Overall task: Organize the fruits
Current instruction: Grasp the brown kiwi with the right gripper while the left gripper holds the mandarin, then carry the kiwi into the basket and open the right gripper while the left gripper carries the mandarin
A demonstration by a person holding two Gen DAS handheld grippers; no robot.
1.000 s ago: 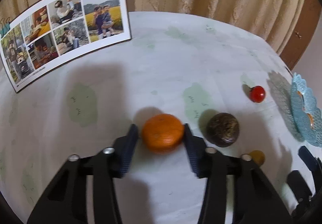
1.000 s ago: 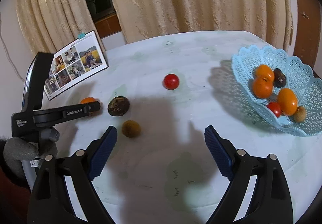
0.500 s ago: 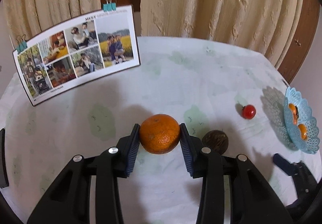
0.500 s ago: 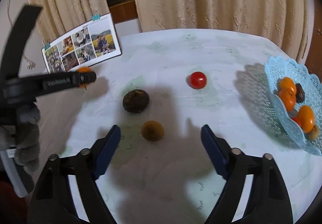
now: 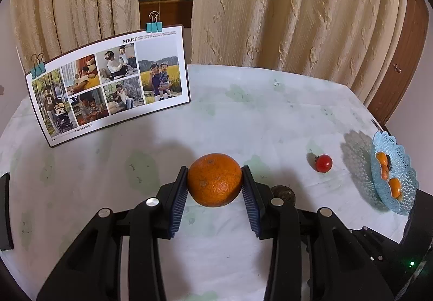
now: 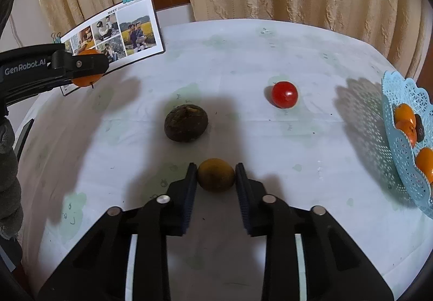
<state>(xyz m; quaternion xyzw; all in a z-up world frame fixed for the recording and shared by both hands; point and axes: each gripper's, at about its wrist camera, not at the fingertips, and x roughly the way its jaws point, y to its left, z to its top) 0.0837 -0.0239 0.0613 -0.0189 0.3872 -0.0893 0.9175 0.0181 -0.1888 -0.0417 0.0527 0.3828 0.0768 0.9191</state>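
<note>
My left gripper (image 5: pixel 215 180) is shut on an orange (image 5: pixel 214 179) and holds it clear above the white table (image 5: pixel 243 117). In the right wrist view that orange (image 6: pixel 85 79) shows at the far left behind the left gripper's fingers. My right gripper (image 6: pixel 215 175) is shut on a small yellow-brown fruit (image 6: pixel 215 174) that rests on the table. A dark brown round fruit (image 6: pixel 186 122) lies just beyond it, and a red tomato (image 6: pixel 284 94) sits further right. The light blue lace basket (image 6: pixel 400 144) at the right edge holds several fruits.
A photo board (image 5: pixel 108 90) with clips stands at the back left of the table. Beige curtains (image 5: pixel 284 9) hang behind the table. A brown door (image 5: pixel 397 57) is at the far right. A gloved hand (image 6: pixel 9 179) shows at the left edge.
The left gripper lifted the orange off the table. The right gripper moved left toward the yellow-brown fruit and closed its wide-open jaws onto it.
</note>
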